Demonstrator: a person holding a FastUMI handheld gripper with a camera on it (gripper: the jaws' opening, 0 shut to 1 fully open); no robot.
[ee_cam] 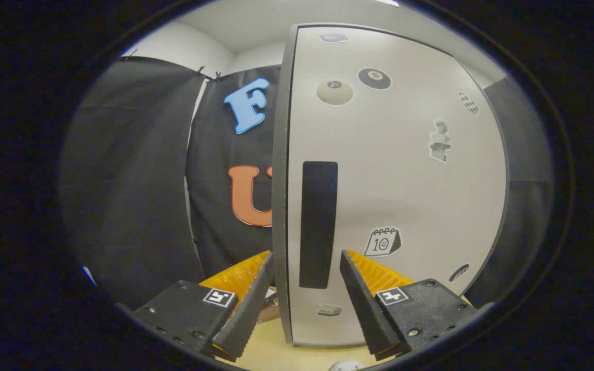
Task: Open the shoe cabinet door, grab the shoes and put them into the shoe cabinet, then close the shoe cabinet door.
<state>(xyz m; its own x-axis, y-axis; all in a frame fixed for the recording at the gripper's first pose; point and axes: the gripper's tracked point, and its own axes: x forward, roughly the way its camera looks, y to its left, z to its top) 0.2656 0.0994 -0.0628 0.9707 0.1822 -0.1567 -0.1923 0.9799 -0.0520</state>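
- Shoe cabinet door (405, 180) stands upright right ahead of the gripper (304, 263), its pale face dotted with stickers and spreading away to the right of the fingers.
- Its free left edge (280, 196) runs vertically and sits between the two fingers, nearer the left one.
- Also between the fingers, just right of that edge, lies the dark recessed handle slot (318, 224), long axis upright, reaching from above the fingertips down to between them.
- The gripper is spread open, its fingers straddling both the door edge and the slot; neither finger can be seen pressing on the door.
- Whether the door is shut or slightly ajar cannot be told here; no shoes can be judged from this angle.
- The step in hand looks like taking hold at the door's edge, either to swing it open or push it closed.
- The coming move likely turns on this: edge and slot are vertical and straight ahead, so closing sideways should catch the edge.
- A light wooden surface (276, 353) lies below the fingers.
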